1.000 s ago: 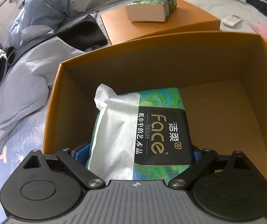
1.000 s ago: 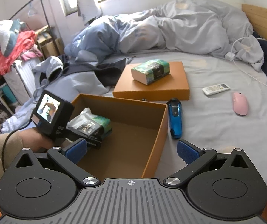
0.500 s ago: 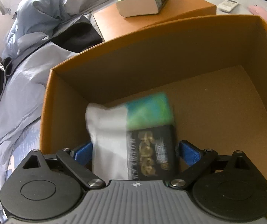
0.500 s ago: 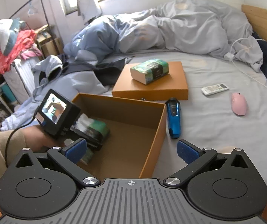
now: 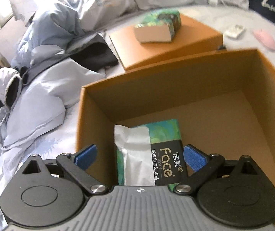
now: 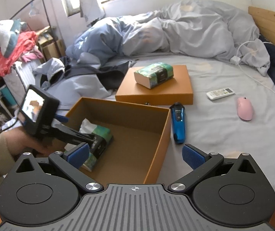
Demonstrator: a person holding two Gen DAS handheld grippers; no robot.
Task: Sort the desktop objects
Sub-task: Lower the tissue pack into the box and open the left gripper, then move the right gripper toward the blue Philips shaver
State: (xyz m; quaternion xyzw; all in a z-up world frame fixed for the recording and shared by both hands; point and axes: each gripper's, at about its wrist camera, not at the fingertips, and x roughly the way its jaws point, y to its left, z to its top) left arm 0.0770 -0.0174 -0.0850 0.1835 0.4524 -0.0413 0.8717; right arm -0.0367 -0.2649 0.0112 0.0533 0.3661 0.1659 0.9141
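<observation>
A bed (image 6: 224, 127) with a pale grey sheet carries everything, and a rumpled grey-blue duvet (image 6: 172, 32) is heaped along its far edge. Near the bed's front edge sits an open orange cardboard box (image 6: 156, 144), and just behind it lies the flat orange box lid (image 6: 168, 94), closer to the middle of the bed. Inside the box, against its left wall, an opened pack of Face tissues (image 5: 152, 154) rests on the floor with white tissue sticking out of its top. The left tool (image 5: 140, 156) hangs over this pack with its blue pads spread to either side, a gap showing on the left pad's side, so it grips nothing. The right tool (image 6: 135, 156) is likewise wide open and empty, held above the box's near right corner. A second tissue pack (image 6: 153, 75) lies on the lid. A blue electric shaver (image 6: 177, 123) lies on the sheet just beside the box's right wall. Toward the bed's right edge are a pink computer mouse (image 6: 244, 108) and, near it, a white remote control (image 6: 220, 93).
</observation>
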